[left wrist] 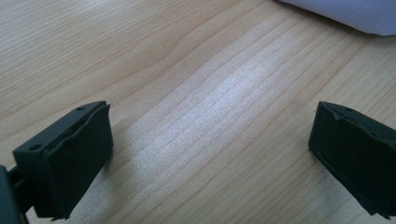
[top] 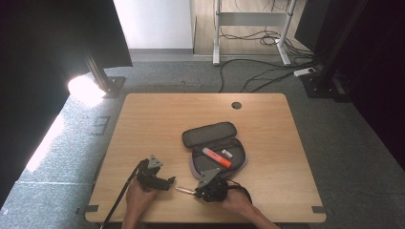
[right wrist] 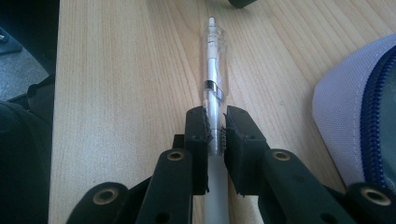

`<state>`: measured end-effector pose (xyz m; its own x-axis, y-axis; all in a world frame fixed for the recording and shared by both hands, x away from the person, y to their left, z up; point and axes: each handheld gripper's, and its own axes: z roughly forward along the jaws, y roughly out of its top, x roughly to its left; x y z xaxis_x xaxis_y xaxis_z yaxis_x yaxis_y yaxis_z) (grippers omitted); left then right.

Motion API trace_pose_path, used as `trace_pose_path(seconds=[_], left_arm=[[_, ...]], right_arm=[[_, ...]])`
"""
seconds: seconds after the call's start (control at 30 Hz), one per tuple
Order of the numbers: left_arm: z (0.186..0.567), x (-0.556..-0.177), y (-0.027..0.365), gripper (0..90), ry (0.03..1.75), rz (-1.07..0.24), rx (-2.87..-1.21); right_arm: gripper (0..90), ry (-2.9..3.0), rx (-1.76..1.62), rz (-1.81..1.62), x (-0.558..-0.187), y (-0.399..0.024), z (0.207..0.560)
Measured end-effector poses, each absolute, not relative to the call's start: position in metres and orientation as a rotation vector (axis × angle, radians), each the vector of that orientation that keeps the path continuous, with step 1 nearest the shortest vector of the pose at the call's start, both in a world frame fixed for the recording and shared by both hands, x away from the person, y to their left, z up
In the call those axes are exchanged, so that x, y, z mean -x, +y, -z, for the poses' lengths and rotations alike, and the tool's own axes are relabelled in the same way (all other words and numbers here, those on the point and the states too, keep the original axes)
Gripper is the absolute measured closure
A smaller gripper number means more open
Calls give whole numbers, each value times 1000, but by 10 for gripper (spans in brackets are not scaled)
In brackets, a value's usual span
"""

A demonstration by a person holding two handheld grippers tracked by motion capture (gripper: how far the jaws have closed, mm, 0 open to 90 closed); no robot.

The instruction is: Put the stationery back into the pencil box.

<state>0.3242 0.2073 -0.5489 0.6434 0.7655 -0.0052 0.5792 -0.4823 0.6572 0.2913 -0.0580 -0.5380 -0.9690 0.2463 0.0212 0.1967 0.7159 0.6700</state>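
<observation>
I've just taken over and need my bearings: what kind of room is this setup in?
Probably an office or lab set up for recording: a wooden desk with a cable hole on grey carpet, loose cables beneath another desk frame, and black stands at the sides.

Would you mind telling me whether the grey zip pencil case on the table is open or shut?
Open. The grey zip pencil case lies unzipped with its lid folded back, and an orange highlighter shows inside.

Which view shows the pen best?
The right gripper view: the pen runs up the middle, clear barrel and clip sharp, pinched between the right tongs. In the high view it is a small sliver on the table beside those tongs.
</observation>
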Motion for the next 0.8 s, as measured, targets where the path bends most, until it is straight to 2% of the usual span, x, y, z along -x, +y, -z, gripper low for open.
trace_pose_path(seconds=[0.8], left_arm=[[549,-324,207,0,1042,-383,-2231]], right_arm=[[782,2812,-432,-1175,-292,-70,519]])
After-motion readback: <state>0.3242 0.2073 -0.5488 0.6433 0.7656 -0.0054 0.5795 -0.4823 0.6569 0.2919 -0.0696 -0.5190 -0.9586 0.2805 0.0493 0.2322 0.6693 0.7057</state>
